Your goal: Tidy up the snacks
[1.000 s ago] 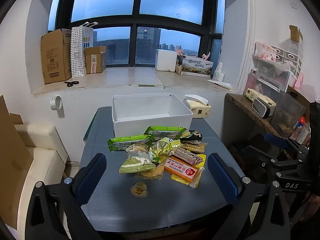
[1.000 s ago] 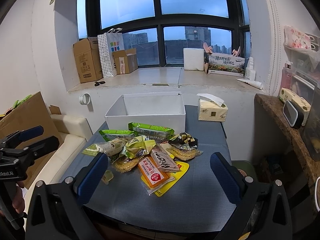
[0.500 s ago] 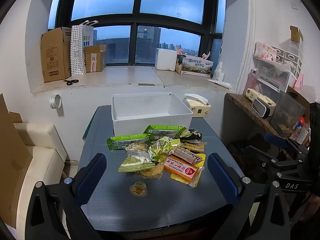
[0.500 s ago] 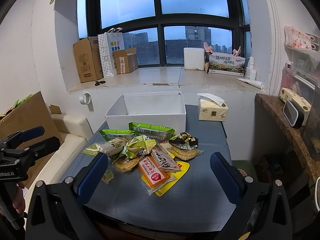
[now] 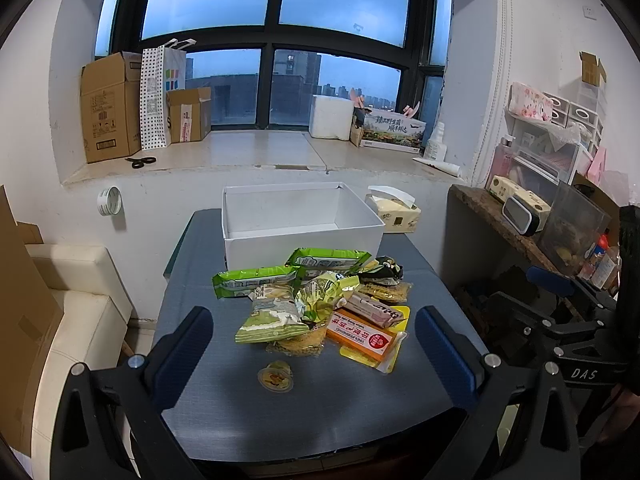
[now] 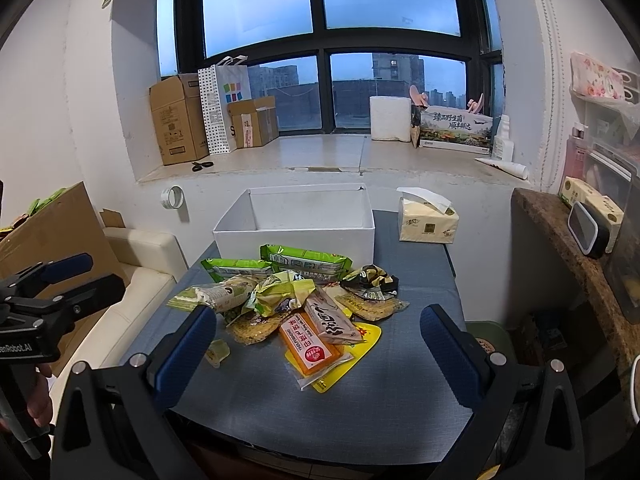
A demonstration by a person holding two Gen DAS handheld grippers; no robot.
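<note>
Nothing is packed yet: the white box (image 5: pixel 300 216) sits empty at the far edge of the tabletop (image 5: pixel 352 412), its open top facing up — presumably the container the snacks are meant for. Going left to right through the heap just in front of it: two long green packets (image 5: pixel 256 280) lie against the box's near wall, a pale green pouch (image 5: pixel 270 318) rests on a noodle cake, and an orange bar (image 5: pixel 360 334) lies over a yellow wrapper. A small jelly cup (image 5: pixel 275 377) sits apart, nearer the front edge. The left gripper (image 5: pixel 312 344) and right gripper (image 6: pixel 318 346) both hover short of the pile, jaws spread wide and holding nothing, likely sizing up a first pick.
</note>
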